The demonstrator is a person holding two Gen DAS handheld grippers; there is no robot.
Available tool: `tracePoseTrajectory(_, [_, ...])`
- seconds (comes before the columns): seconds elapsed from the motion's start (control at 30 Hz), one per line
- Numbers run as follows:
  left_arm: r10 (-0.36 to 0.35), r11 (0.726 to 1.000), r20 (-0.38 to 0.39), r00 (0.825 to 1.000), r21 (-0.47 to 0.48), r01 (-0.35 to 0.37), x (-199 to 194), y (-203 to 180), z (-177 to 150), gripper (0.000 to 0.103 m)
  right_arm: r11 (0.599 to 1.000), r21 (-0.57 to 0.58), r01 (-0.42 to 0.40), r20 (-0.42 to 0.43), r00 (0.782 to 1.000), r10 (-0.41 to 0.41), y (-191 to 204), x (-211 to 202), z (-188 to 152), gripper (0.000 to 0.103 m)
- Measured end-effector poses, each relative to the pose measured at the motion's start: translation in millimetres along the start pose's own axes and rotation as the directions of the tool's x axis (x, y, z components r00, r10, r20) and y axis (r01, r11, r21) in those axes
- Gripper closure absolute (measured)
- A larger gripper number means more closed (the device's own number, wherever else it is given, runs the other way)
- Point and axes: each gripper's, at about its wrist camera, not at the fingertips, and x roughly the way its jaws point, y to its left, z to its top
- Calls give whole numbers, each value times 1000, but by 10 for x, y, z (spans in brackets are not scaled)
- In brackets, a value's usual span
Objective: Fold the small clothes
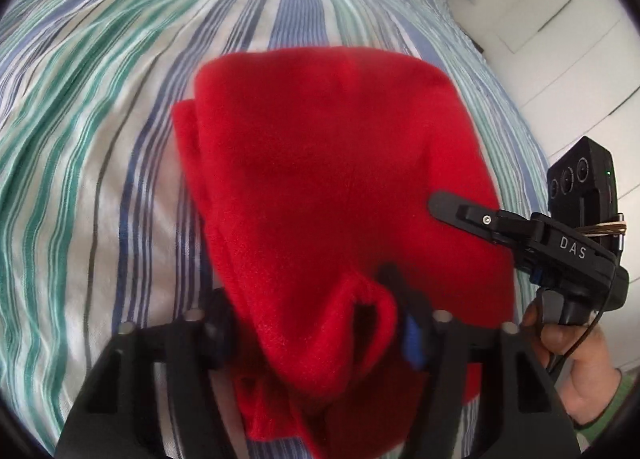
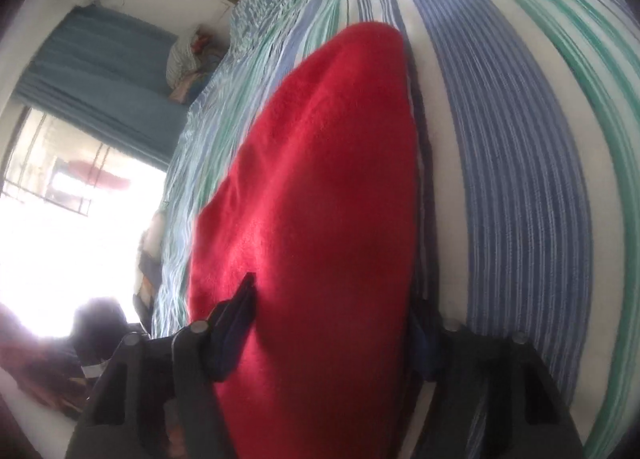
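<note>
Both tongs pinch the near edge of the red fleece garment (image 1: 320, 179) on the striped bed (image 1: 100, 99), the left tongs (image 1: 320, 299) closed on a bunched fold, the right tongs (image 2: 332, 339) astride it, seemingly to carry that edge over.
</note>
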Motion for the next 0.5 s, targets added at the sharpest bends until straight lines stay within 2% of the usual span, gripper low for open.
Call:
tracePoseTrajectory(0.03, [-22,999,2,1000,-29,22,-21,13,17,74,999,-36,28,14,1000,-28,60,18,-32,59])
tracePoseTrajectory(0.07, [-36,998,7,999,-54,37,-70,10,35,77,997,-67,50,27,998,-48,120,9,-50,61])
tracePoseTrajectory(0.13, [-53,998,38,998,-24,54,-239,-119,93,80,990,-117,76,53,996,-70,249,-74,-53,66])
tracePoseTrajectory(0.23, [-80,995,100,992,69,73,-561,-464,255,80,973,-219,78,107,993,-55,512,-339,20,68])
tracePoseTrajectory(0.37, [-132,982,204,970,162,100,-1053,-876,546,80,953,-298,52,201,980,9,875,-863,253,68])
tracePoseTrajectory(0.43, [-156,975,227,961,190,114,-1193,-1052,632,79,946,-323,42,249,968,42,1029,-1159,382,68])
tracePoseTrajectory(0.5, [-155,972,214,964,210,110,-1183,-1173,652,75,940,-337,45,282,958,55,1140,-1397,493,68])
